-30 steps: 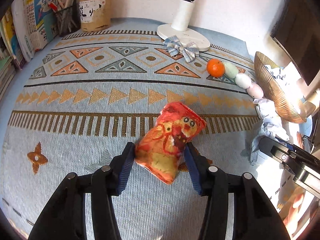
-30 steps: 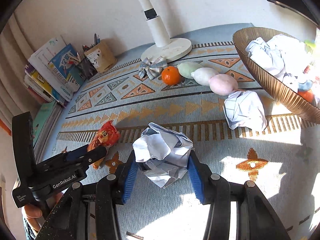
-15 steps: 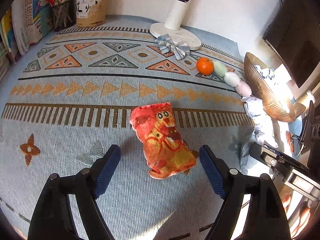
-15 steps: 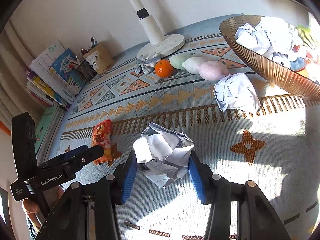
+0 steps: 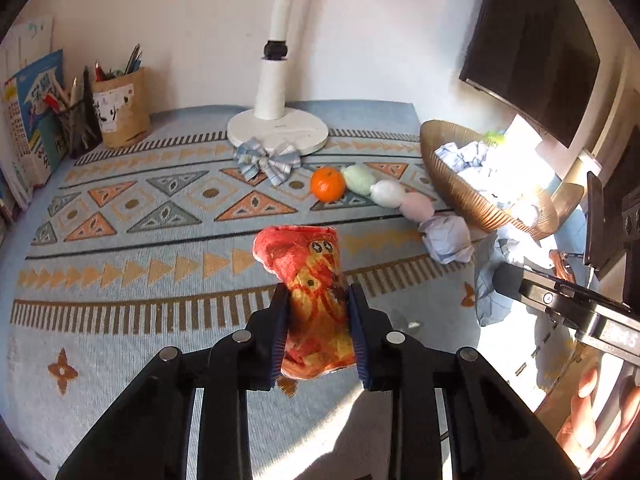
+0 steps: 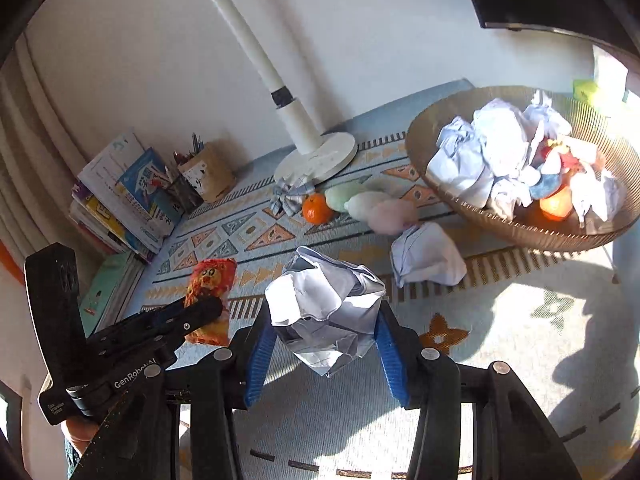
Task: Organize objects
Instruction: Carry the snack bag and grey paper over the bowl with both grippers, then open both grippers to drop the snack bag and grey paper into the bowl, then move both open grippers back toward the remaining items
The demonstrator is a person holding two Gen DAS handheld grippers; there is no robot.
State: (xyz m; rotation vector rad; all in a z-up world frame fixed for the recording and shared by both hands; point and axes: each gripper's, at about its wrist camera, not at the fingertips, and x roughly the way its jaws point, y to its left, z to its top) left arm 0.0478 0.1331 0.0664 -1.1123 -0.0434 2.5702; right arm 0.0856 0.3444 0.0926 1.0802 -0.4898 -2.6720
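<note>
The left gripper [image 5: 318, 332] is clamped on the red-and-orange snack packet [image 5: 310, 280]; both pads press the packet's lower half, and its upper end projects forward, clear of the patterned cloth [image 5: 160, 240]. The right gripper [image 6: 326, 344] is clamped on a crumpled paper ball [image 6: 324, 304], which is pinched between the blue pads.

Layout, left to right in the left wrist view:
- Books [image 5: 28, 120] stand at the left edge, beside a dark pen cup and a brown pen holder [image 5: 120, 112].
- The white lamp base [image 5: 278, 134] sits at the back centre, with a plaid bow [image 5: 268, 160] touching its front edge.
- An orange [image 5: 328, 184] begins a row with a green, a white and a pink egg-shaped object [image 5: 416, 206].
- A second paper ball [image 5: 446, 238] lies just beside the woven basket [image 5: 460, 184], which holds more crumpled paper.
</note>
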